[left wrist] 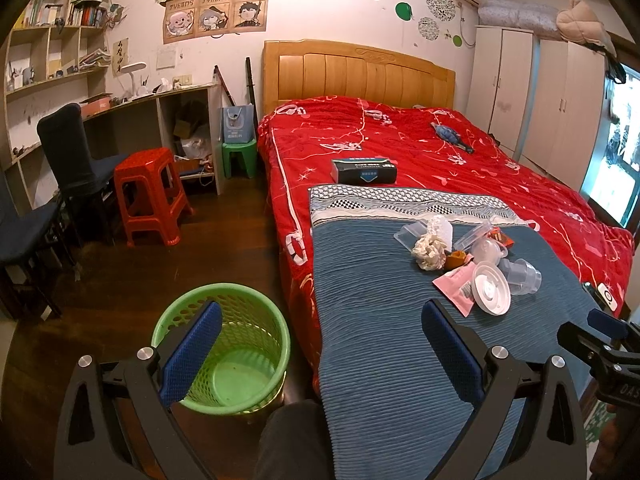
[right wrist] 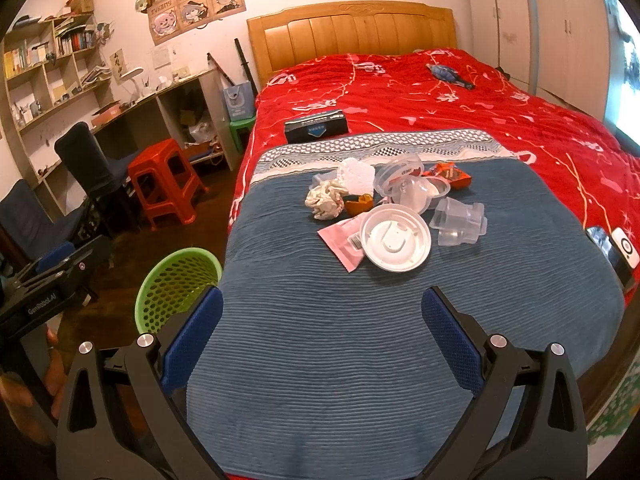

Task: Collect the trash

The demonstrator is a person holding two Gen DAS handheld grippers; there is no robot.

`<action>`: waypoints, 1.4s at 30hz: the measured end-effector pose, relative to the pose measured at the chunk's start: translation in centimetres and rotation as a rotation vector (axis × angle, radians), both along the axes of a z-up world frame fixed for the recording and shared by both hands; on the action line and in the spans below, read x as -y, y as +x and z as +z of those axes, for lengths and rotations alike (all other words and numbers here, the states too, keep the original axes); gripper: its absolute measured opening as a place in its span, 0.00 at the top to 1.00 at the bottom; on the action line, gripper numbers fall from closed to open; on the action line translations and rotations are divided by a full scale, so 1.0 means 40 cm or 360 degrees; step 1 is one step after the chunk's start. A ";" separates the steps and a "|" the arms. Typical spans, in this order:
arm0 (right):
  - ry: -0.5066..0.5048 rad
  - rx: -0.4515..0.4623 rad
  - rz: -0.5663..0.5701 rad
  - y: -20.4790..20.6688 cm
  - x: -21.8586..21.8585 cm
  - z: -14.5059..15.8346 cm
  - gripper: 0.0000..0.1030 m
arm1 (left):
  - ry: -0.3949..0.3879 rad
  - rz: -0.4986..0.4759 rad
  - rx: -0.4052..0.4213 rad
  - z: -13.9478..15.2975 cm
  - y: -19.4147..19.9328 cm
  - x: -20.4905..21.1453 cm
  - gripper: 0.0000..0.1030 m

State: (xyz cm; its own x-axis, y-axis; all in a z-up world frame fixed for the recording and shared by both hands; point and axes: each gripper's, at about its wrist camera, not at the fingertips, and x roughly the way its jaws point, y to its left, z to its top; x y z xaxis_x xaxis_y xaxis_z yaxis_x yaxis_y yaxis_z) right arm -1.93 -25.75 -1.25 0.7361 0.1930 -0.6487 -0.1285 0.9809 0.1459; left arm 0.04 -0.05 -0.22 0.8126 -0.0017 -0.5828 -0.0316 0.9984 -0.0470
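Observation:
A heap of trash lies on the blue blanket (right wrist: 360,340) on the bed: a crumpled tissue (right wrist: 325,199), a white round lid (right wrist: 395,237), a pink packet (right wrist: 342,242), clear plastic cups (right wrist: 460,220), a clear dome lid (right wrist: 400,176) and an orange wrapper (right wrist: 450,174). The same heap shows in the left wrist view, with the lid (left wrist: 491,289) and tissue (left wrist: 429,251). A green mesh bin (left wrist: 224,346) stands on the floor beside the bed, also seen in the right wrist view (right wrist: 178,286). My left gripper (left wrist: 322,354) is open and empty, above the bin and bed edge. My right gripper (right wrist: 322,340) is open and empty over the blanket, short of the heap.
A dark tissue box (right wrist: 316,126) lies on the red bedspread (right wrist: 520,120). A phone and a white device (right wrist: 624,246) lie at the blanket's right edge. A red stool (left wrist: 150,196), dark chairs (left wrist: 76,156) and a desk with shelves stand on the left.

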 end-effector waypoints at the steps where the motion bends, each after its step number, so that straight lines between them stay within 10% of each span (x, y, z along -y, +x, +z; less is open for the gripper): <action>1: -0.0001 -0.0001 -0.0001 0.001 0.001 -0.001 0.05 | -0.0003 -0.0002 -0.0002 0.001 0.001 -0.001 0.06; 42: 0.0008 -0.0025 -0.0021 -0.002 0.004 -0.021 0.05 | -0.0027 -0.0004 -0.0044 -0.026 0.011 0.017 0.06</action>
